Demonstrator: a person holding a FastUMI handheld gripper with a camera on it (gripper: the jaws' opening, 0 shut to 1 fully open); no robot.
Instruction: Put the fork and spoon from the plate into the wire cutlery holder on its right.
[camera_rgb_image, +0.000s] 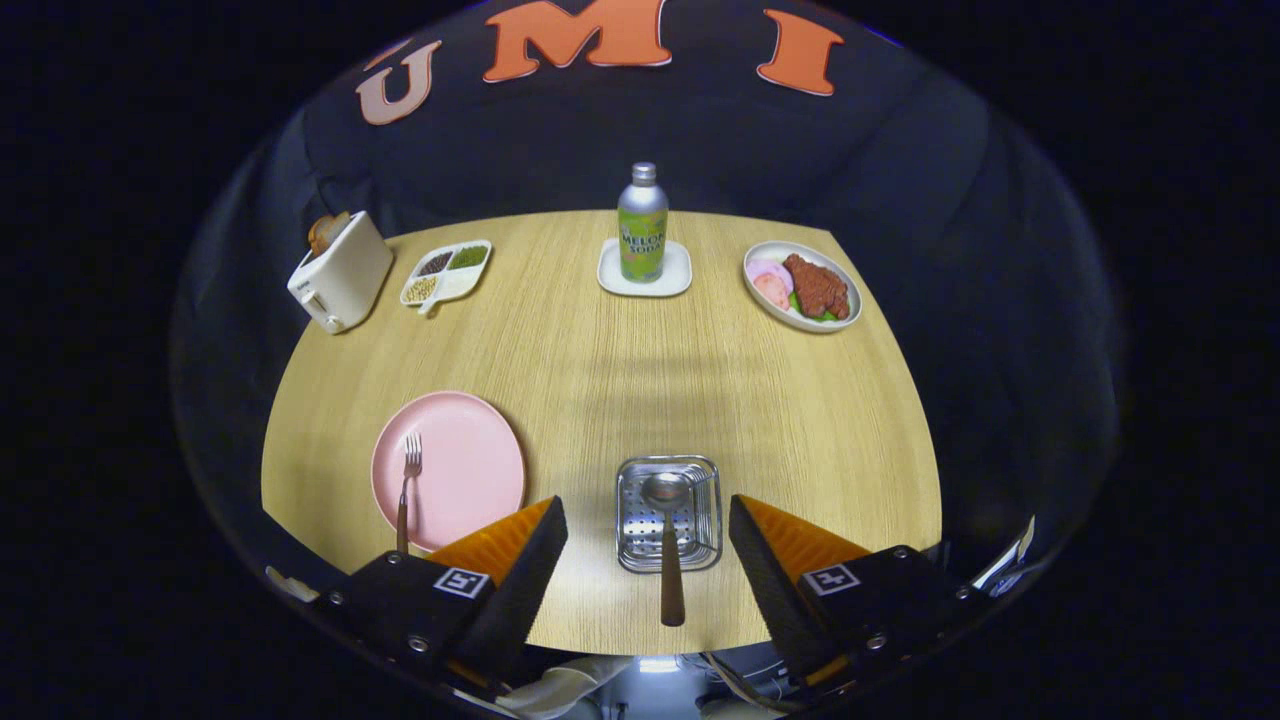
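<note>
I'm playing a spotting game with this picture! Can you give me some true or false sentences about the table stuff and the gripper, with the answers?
1. The spoon is in the wire cutlery holder. True.
2. The fork is in the holder too. False: it lies on the pink plate.
3. The gripper is open, with the spoon handle between its fingers, untouched. True.
4. The bottle lies on its side. False: it stands upright on a small white tray.
5. The toaster stands just ahead of the fingers. False: it is far beyond the pink plate.
</note>
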